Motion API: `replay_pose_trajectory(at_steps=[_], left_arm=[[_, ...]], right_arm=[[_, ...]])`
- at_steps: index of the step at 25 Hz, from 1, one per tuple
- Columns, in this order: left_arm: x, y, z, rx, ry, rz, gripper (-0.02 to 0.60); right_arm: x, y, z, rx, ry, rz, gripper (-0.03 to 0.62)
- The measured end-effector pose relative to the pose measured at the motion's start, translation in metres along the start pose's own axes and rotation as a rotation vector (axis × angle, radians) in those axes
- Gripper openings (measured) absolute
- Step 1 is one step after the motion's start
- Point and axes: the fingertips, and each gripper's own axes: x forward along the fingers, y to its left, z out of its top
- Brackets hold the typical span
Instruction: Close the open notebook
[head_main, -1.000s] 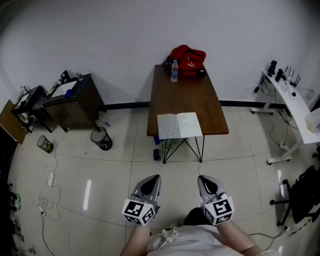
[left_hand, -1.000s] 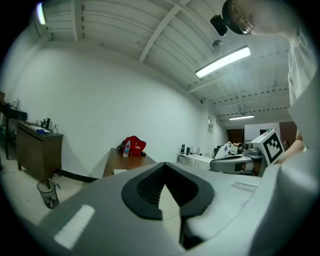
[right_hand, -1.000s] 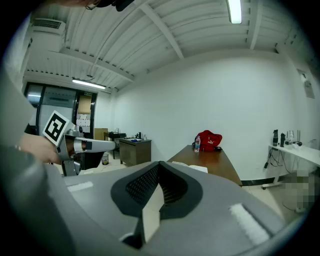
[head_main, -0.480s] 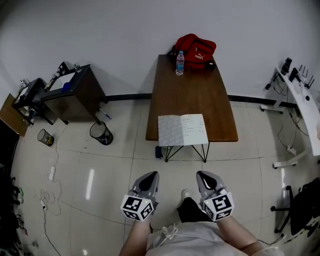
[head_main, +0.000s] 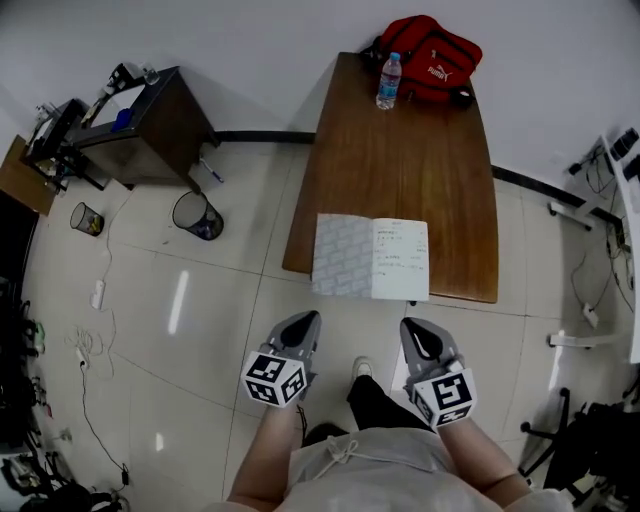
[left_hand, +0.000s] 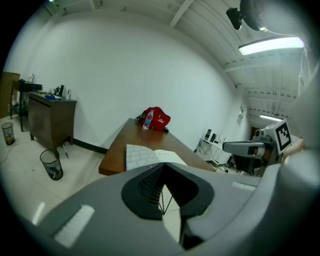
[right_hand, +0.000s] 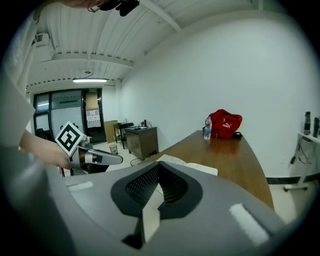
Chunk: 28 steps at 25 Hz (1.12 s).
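The open notebook (head_main: 370, 258) lies flat at the near edge of the brown table (head_main: 410, 170), with a patterned page on the left and a written page on the right. Both grippers are held over the floor just short of that edge. My left gripper (head_main: 308, 319) points at the notebook's left part, jaws shut and empty. My right gripper (head_main: 412, 326) points at its right part, also shut on nothing. In the left gripper view the notebook (left_hand: 150, 156) shows just beyond the closed jaw tips; in the right gripper view the notebook (right_hand: 192, 165) does too.
A red bag (head_main: 432, 62) and a water bottle (head_main: 388, 82) stand at the table's far end. A black mesh bin (head_main: 196, 216) and a dark cabinet (head_main: 140, 125) are on the left. Cables (head_main: 85, 350) lie on the tiled floor; a white desk (head_main: 628, 165) is on the right.
The person has walked toward the table, so it and the notebook now sit much nearer. Both grippers came forward with them and stayed shut.
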Motion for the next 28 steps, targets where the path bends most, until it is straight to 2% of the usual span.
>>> replay_pose_trajectory(at_steps=[3,4,7,11,14,16,22,28], left_arm=[[0.019,0.033,-0.016,-0.040,0.056,0.071,0.025],[0.024,0.044,-0.023,-0.053,0.074,0.097,0.068],[0.038,0.069,-0.040,-0.112,0.108,0.150,0.124],[0.055,0.088,-0.052,-0.189,0.114,0.155,0.164],[0.070,0.094,-0.059,-0.161,0.136,0.145,0.227],[0.080,0.097,-0.062,-0.157,0.149,0.129,0.247],[0.099,0.098,-0.068,-0.258,0.162,0.046,0.245],[0.099,0.100,-0.064,-0.280,0.179,0.054,0.120]], right_arm=[[0.031,-0.009,-0.009,-0.004,0.049,0.054,0.006],[0.039,-0.012,-0.012,-0.006,0.061,0.069,0.008],[0.060,-0.019,-0.024,-0.014,0.106,0.107,0.007],[0.081,-0.024,-0.038,0.009,0.157,0.147,0.006],[0.092,-0.020,-0.046,0.024,0.183,0.189,0.007],[0.097,-0.014,-0.053,0.015,0.198,0.218,0.007],[0.100,-0.017,-0.068,0.027,0.233,0.229,0.007],[0.100,-0.026,-0.069,0.034,0.232,0.203,0.006]])
